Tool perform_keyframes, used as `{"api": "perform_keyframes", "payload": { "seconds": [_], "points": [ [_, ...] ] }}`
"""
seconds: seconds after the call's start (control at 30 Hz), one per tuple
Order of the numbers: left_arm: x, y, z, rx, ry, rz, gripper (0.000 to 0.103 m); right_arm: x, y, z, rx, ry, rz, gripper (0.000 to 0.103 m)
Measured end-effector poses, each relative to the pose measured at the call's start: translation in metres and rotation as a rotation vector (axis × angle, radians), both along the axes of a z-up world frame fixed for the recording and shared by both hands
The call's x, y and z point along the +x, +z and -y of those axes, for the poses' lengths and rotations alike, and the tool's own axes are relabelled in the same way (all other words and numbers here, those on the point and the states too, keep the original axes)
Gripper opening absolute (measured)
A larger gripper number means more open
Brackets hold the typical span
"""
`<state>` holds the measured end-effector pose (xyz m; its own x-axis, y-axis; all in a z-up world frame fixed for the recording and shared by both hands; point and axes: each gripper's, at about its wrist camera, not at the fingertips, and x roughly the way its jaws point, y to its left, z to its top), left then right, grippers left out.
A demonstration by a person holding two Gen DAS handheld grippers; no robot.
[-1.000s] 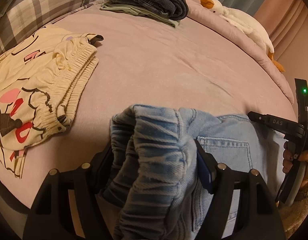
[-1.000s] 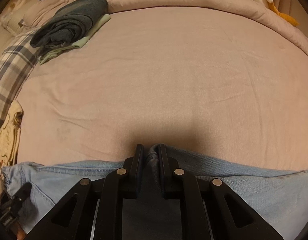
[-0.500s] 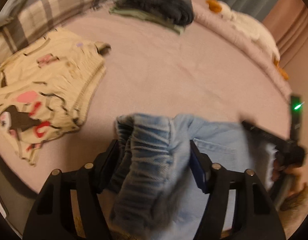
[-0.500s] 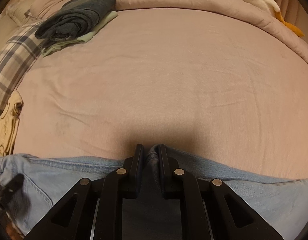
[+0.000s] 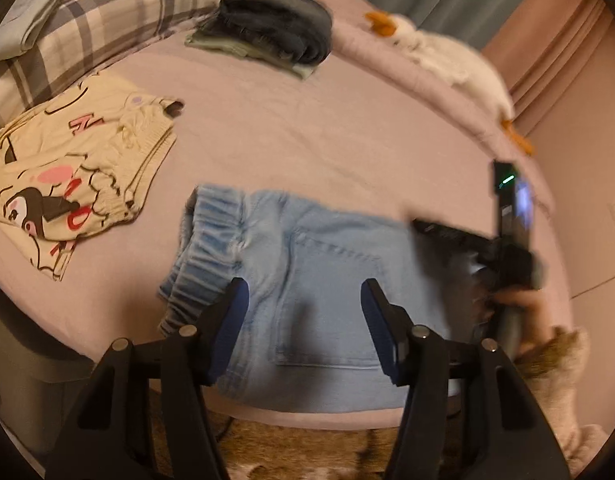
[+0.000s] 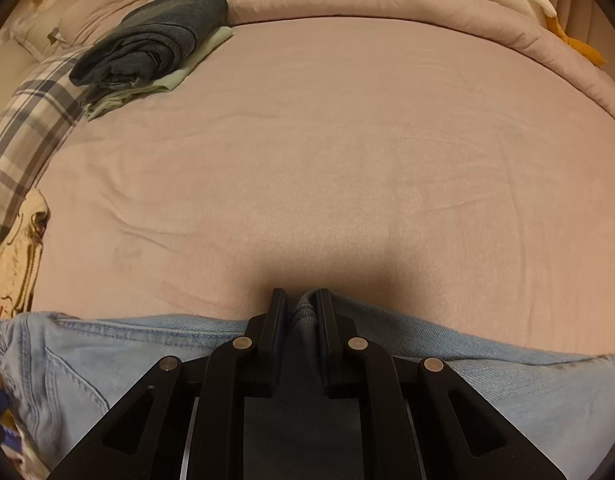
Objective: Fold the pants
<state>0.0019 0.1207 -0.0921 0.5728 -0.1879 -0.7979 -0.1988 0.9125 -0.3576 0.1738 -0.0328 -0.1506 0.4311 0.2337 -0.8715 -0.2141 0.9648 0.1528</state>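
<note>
Light-blue pants (image 5: 307,280) lie on pink bed sheet (image 5: 307,120), long axis running left–right, waistband at left end. Left gripper (image 5: 303,300) above waistband end, fingers wide, holding nothing. Right gripper (image 6: 299,308) further right — pinched on far edge fold.

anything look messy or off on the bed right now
The light blue jeans sit at the bed's near edge with the elastic waistband bunched and rumpled. The right hand-held gripper pinches their far edge; the left hand-held gripper is open above them. Nothing looks spilled or damaged.
</note>
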Motion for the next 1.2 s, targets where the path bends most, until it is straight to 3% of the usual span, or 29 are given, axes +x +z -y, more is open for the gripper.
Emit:
{"api": "perform_keyframes", "payload": {
  "seconds": [0.07, 0.13, 0.2, 0.37, 0.5, 0.6, 0.67, 0.7, 0.73, 0.8, 0.87, 0.97, 1.1, 1.2],
  "points": [
    [0.008, -0.024, 0.000, -0.015, -0.005, -0.062, 0.054, 0.000, 0.000, 0.000, -0.005, 0.001, 0.004, 0.010],
    [0.011, -0.039, 0.000, 0.029, 0.012, -0.102, 0.041, -0.001, 0.000, 0.000, -0.008, 0.000, 0.007, 0.010],
    [0.010, -0.040, 0.002, 0.058, 0.007, -0.092, 0.041, -0.001, 0.000, 0.001, -0.005, -0.001, 0.010, 0.010],
    [0.011, -0.045, -0.006, 0.011, 0.020, -0.100, 0.038, -0.001, 0.000, 0.000, -0.011, -0.004, 0.011, 0.010],
    [0.011, -0.043, -0.001, 0.035, 0.015, -0.104, 0.038, -0.001, 0.002, -0.001, -0.018, 0.006, 0.014, 0.010],
    [0.009, -0.041, 0.003, 0.060, 0.008, -0.102, 0.038, -0.001, 0.007, 0.015, 0.072, 0.004, -0.006, 0.010],
    [0.009, -0.042, 0.001, 0.053, 0.006, -0.097, 0.038, -0.007, 0.015, 0.031, 0.110, -0.023, -0.008, 0.029],
    [0.010, -0.042, -0.001, 0.051, 0.005, -0.098, 0.038, -0.014, 0.023, 0.042, 0.094, -0.053, 0.014, 0.051],
    [0.010, -0.042, -0.001, 0.051, 0.004, -0.101, 0.038, -0.021, 0.029, 0.050, 0.071, -0.077, 0.040, 0.063],
    [0.013, -0.041, 0.000, 0.058, 0.001, -0.111, 0.040, -0.041, 0.045, 0.079, 0.031, -0.128, 0.105, 0.063],
    [0.015, -0.041, 0.002, 0.063, -0.007, -0.113, 0.044, -0.060, 0.053, 0.121, 0.048, -0.189, 0.114, 0.063],
    [0.017, -0.042, 0.009, 0.097, -0.029, -0.110, 0.051, -0.088, 0.051, 0.193, 0.087, -0.344, 0.081, 0.065],
    [0.021, -0.042, 0.017, 0.135, -0.032, -0.121, 0.057, -0.129, 0.036, 0.277, -0.003, -0.588, 0.027, 0.065],
    [0.024, -0.041, 0.020, 0.150, -0.031, -0.139, 0.059, -0.159, 0.024, 0.331, 0.013, -0.733, -0.003, 0.065]
  ]
}}
